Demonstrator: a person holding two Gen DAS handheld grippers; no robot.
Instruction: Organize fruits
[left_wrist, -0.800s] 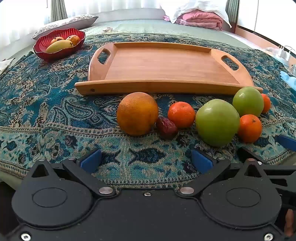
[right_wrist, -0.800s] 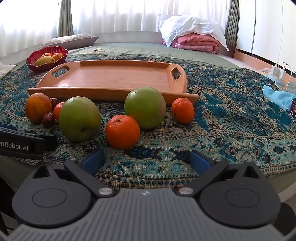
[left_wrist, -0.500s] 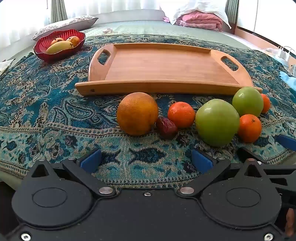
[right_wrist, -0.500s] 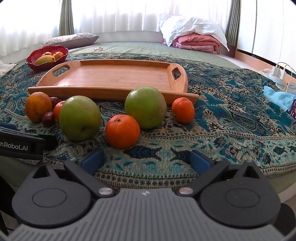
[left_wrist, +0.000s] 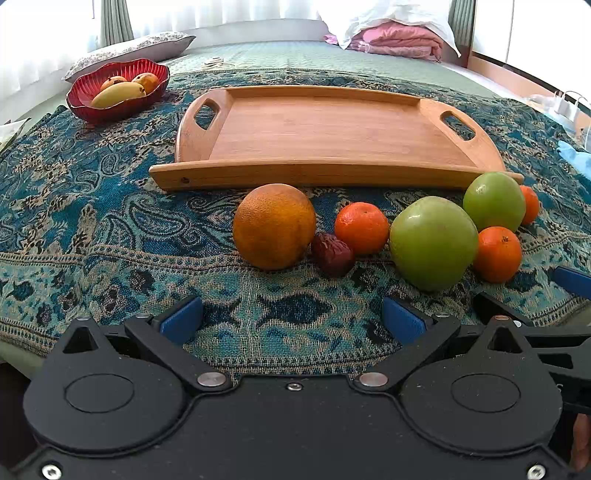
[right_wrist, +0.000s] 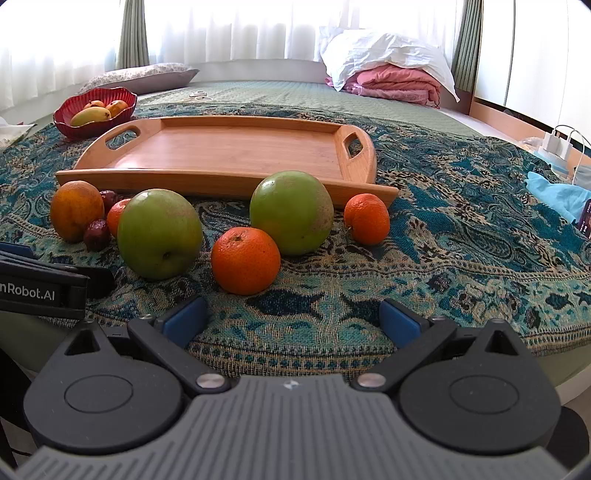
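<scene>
Starting position: both grippers empty, fruit not yet on the tray.

Your left gripper (left_wrist: 291, 319) and right gripper (right_wrist: 291, 319) stand wide apart, holding nothing, low over the patterned cloth (right_wrist: 461, 236). Just ahead lies the fruit row: large orange (left_wrist: 274, 226), dried date (left_wrist: 332, 254), tangerine (right_wrist: 245, 260), two green apples (right_wrist: 159, 233) (right_wrist: 291, 212). Behind it sits the bare wooden tray (left_wrist: 325, 129); farthest, a red bowl (left_wrist: 118, 88). The first pick is likely next: centre one fruit between the pads before closing.

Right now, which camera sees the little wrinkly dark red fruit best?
The left wrist view: the red date sits near the middle, unblocked, beside the big orange. The right wrist view shows it small, far left, with another behind.
</scene>
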